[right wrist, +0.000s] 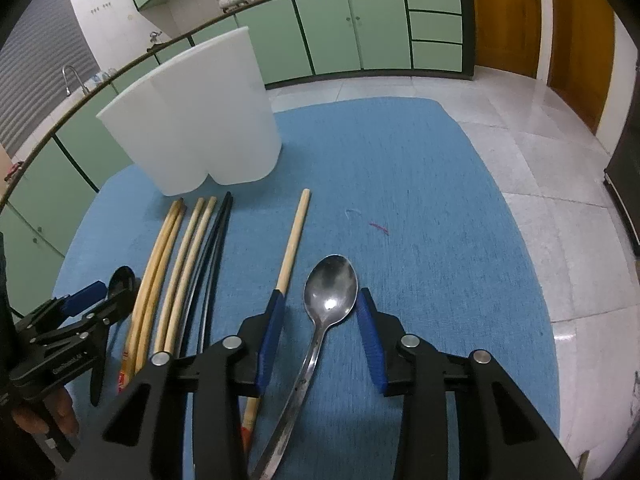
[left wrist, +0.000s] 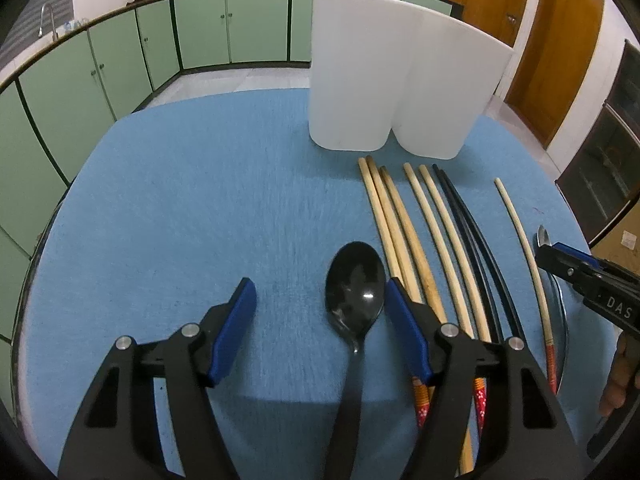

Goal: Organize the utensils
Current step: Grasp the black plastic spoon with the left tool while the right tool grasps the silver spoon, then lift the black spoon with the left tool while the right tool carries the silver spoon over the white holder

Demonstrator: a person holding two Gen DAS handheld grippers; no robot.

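**Two tools settle over two spoons beside a row of chopsticks**

Left wrist view: The left tool (left wrist: 320, 322) points down at a blue cloth-covered table (left wrist: 180, 208). Its blue-padded jaws stand fairly wide apart, one on each side of a black spoon (left wrist: 354, 284) that lies bowl-up, handle running back under the tool. The right pad sits just beside the bowl's edge; the left pad is well clear, so nothing is gripped yet. Straddling the neck looks like a deliberate line-up for a pinch. To the right lie wooden chopsticks (left wrist: 404, 240) in a loose row, a black pair (left wrist: 476, 236) next to them, and a single pale chopstick (left wrist: 524, 248) set apart. Behind them stands a white two-compartment holder (left wrist: 400, 80), upright, probably where everything is meant to go. At the far right edge the right tool (left wrist: 560, 258) shows over a metal spoon (left wrist: 543, 236).

Right wrist view: The right tool (right wrist: 320, 316) hovers over the metal spoon (right wrist: 330, 284), bowl facing up, handle passing back between the jaws. The jaws are narrower than the left tool's, yet both pads stand just off the bowl, not pressing. The single chopstick (right wrist: 294, 236) lies just left of the left pad. The holder (right wrist: 192, 120) stands beyond the chopstick row. The left tool (right wrist: 100, 296) appears low at the left, a hand (right wrist: 60, 408) beneath it, by the black spoon (right wrist: 122, 280).
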